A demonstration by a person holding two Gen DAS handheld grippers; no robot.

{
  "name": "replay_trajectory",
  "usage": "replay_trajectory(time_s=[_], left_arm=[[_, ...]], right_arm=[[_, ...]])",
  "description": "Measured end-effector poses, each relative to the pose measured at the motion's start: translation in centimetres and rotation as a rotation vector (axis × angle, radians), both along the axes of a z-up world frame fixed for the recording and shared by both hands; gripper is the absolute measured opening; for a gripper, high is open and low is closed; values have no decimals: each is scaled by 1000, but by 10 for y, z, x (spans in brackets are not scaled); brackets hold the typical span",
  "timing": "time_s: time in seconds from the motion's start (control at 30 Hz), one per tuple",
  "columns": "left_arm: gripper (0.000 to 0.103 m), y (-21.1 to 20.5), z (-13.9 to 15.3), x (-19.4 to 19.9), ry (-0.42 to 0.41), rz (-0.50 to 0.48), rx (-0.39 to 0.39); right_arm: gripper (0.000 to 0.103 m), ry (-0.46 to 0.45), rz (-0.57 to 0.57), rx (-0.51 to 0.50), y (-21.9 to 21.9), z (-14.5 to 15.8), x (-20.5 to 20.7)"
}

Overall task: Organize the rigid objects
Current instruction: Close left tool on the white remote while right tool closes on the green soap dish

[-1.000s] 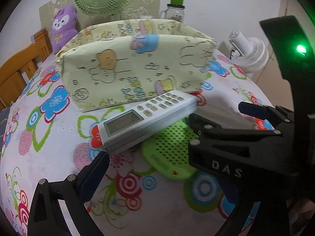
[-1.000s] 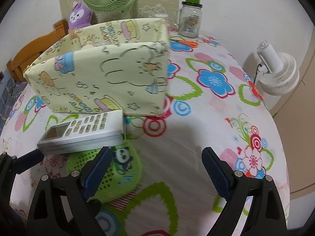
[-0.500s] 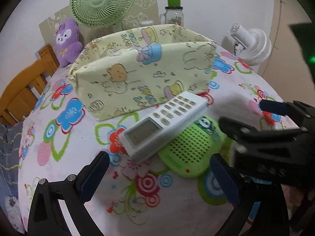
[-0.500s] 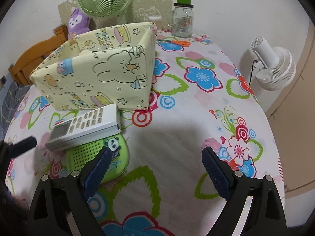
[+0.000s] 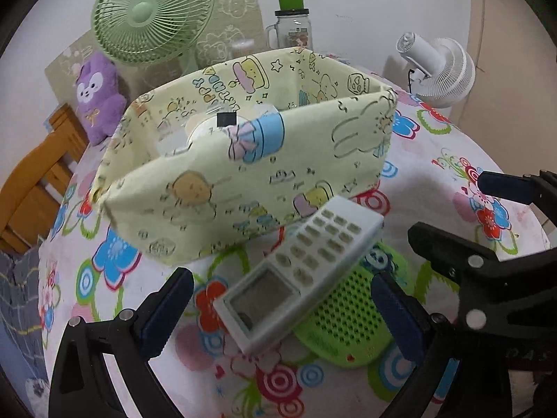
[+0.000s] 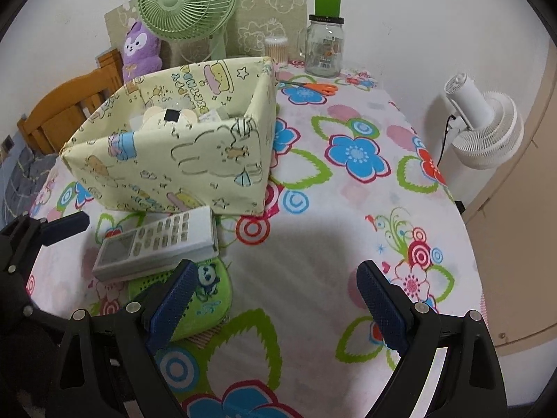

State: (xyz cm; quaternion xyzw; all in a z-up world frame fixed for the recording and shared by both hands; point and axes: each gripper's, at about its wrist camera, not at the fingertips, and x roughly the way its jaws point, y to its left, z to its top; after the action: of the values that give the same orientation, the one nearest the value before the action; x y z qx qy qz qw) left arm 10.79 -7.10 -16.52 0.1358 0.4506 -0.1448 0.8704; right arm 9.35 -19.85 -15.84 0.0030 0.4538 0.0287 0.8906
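Note:
A white remote control [image 5: 299, 275] lies across a green perforated panda device [image 5: 348, 317] on the flowered tablecloth, just in front of a yellow cartoon fabric storage box [image 5: 250, 167]. My left gripper [image 5: 282, 313] is open, its fingers either side of the remote's screen end, not touching it. My right gripper [image 6: 275, 299] is open and empty; its left finger hovers over the green device [image 6: 205, 289], with the remote [image 6: 156, 244] just beyond. The box [image 6: 181, 156] holds some pale items, partly hidden.
A green fan [image 6: 188, 3], purple plush [image 6: 139, 52], glass jar with green lid [image 6: 323, 41], cotton swabs and orange scissors [image 6: 313, 87] sit behind the box. A white fan [image 6: 484, 129] stands off the table's right edge. A wooden chair [image 6: 66, 104] is at left.
Both grippers pulled back and rose. The remote, held by the left gripper a second ago, now lies released on the green device, with the left jaws open around it.

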Motion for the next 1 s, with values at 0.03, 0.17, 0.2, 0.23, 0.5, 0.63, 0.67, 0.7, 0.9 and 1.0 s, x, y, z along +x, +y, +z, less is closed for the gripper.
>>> replay_trajectory(time_s=[0.03,0.17,0.2,0.23,0.5,0.63,0.67,0.7,0.9,1.0], left_arm=[[103,0,-1,4,9,-11,-3],[99,-2,-5,13,39,-51,-21],[98,-2,-7,16,49,-60,-28],[97,-3,-8,18,60,-67,-35],[88,-6,-21,30,136,-106,-96],[79,-7,-22,35,184,-127,-145],[78,-7,-22,35,189,-132,-153],[76,-7,-21,34,188,-138,-155],[51,-13,-15,23,135,-157,-115],[48,-11,-14,18,118,-135,-104]], right_arm=[[94,3,0,3,0,0,2],[94,18,-8,12,0,-3,9],[94,22,-13,11,-1,-4,11],[94,26,-14,13,-1,-5,13],[94,50,-26,24,-4,-12,21],[94,54,-41,32,-6,-12,25],[94,55,-43,32,-6,-13,25],[94,56,-42,30,-5,-13,26],[94,57,-30,12,0,-13,26],[94,56,-21,6,4,-13,23]])
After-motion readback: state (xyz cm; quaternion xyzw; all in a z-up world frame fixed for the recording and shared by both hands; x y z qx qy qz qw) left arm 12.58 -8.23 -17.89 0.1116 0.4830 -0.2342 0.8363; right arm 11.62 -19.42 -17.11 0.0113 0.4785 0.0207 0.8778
